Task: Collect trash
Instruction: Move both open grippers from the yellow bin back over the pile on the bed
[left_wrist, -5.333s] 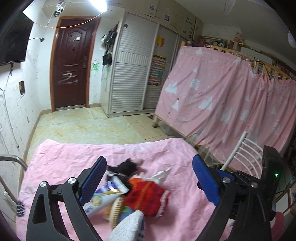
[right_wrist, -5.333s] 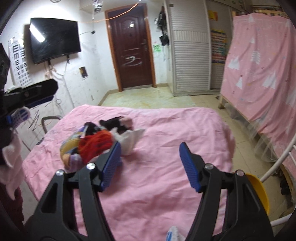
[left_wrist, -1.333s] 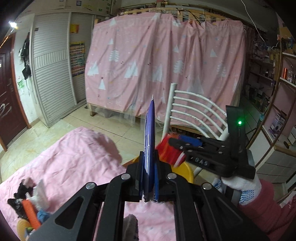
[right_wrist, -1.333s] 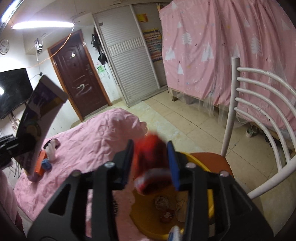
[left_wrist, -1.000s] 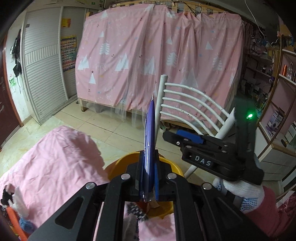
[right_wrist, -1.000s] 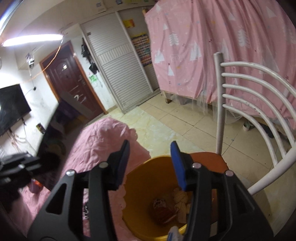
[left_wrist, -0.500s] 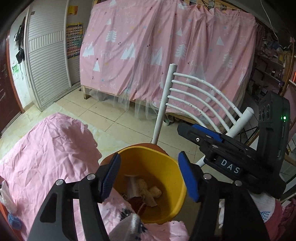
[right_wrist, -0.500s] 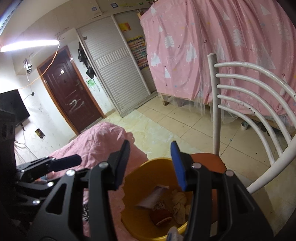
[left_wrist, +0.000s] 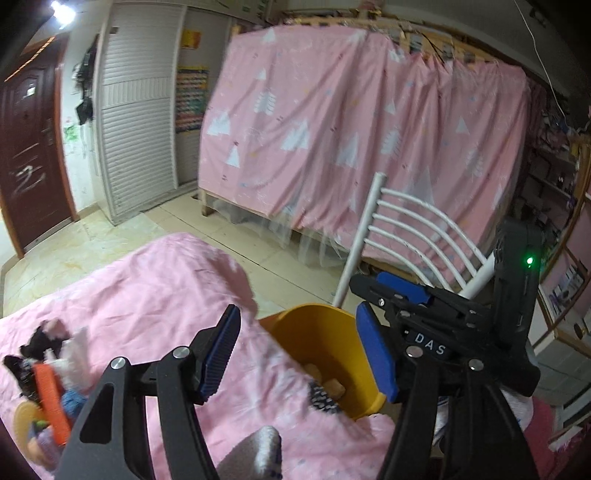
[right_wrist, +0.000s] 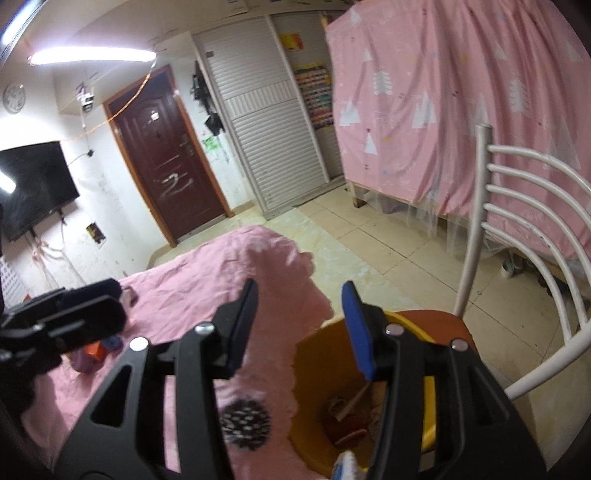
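A yellow bin stands on a chair seat at the bed's edge, with dropped trash inside. My left gripper is open and empty, over the bed beside the bin. My right gripper is open and empty above the bin's rim; it also shows in the left wrist view. A pile of leftover items, with an orange piece and a black cloth, lies at the bed's left side.
A pink sheet covers the bed. A white chair back rises behind the bin. A pink curtain hangs beyond it. Tiled floor, a shutter wardrobe and a brown door lie farther off.
My left gripper opened and dropped the flat purple packet into the bin, then swung left toward the bed. My right gripper dropped its red item into the bin earlier and stays open.
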